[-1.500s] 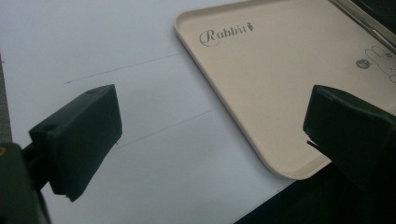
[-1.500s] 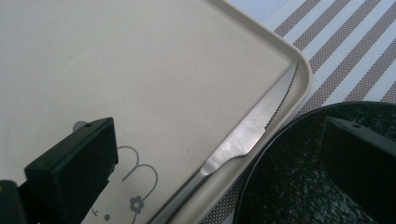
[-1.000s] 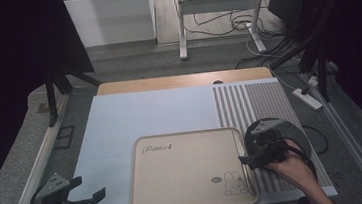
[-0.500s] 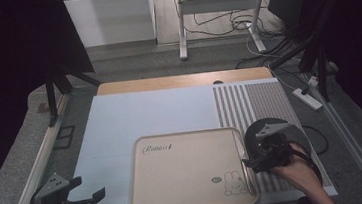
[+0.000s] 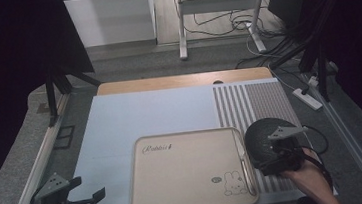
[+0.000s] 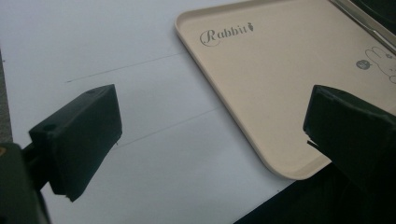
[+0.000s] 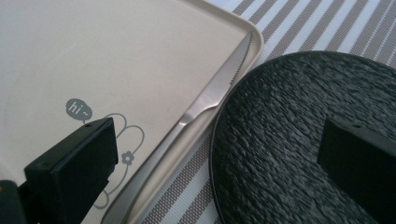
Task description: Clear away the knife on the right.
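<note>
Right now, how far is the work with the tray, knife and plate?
Done: the knife lies in the tray along its right rim. In hand: the right hand-held gripper hangs open over the black plate, beside the tray on the striped mat. Left: gripping the plate, probably. The left hand-held gripper waits open, off the tray.

The beige tray bears "Rabbit" in script and a "hi~" speech bubble by a drawn rabbit.

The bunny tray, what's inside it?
A silver knife lies along the right edge of the bunny tray, beside the black plate. The rest is bare, except a printed rabbit. Its handle end is cut off.
</note>
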Demonstrator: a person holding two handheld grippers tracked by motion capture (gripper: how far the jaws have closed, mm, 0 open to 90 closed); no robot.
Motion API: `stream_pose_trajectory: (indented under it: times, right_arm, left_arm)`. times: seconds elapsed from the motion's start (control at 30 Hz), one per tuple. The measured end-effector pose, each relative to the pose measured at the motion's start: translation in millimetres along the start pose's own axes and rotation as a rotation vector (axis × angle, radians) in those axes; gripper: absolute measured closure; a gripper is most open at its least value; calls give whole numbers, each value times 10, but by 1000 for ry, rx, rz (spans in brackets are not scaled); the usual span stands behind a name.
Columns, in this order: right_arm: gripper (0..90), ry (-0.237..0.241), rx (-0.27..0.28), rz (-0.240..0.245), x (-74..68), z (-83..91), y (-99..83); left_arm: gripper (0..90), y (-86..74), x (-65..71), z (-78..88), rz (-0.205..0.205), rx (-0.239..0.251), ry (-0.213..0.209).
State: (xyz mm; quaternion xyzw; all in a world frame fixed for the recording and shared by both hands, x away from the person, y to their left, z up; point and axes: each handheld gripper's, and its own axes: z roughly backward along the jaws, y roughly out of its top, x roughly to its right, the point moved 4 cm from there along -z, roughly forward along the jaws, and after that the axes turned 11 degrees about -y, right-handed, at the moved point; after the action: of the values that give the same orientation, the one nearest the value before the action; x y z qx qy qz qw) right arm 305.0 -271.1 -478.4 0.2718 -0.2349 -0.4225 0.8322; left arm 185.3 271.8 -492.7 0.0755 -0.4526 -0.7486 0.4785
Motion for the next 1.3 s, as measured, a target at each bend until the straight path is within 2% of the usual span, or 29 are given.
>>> stream_pose_trajectory:
  times: [0.8, 1.3]
  right_arm:
    - [0, -45, 19, -84, 152, 240, -292]
    - [0, -68, 62, -149, 248, 436, -413]
  left_arm:
    - [44, 1, -2, 2, 4, 3, -2]
    - [43, 1, 9, -3, -9, -2, -4]
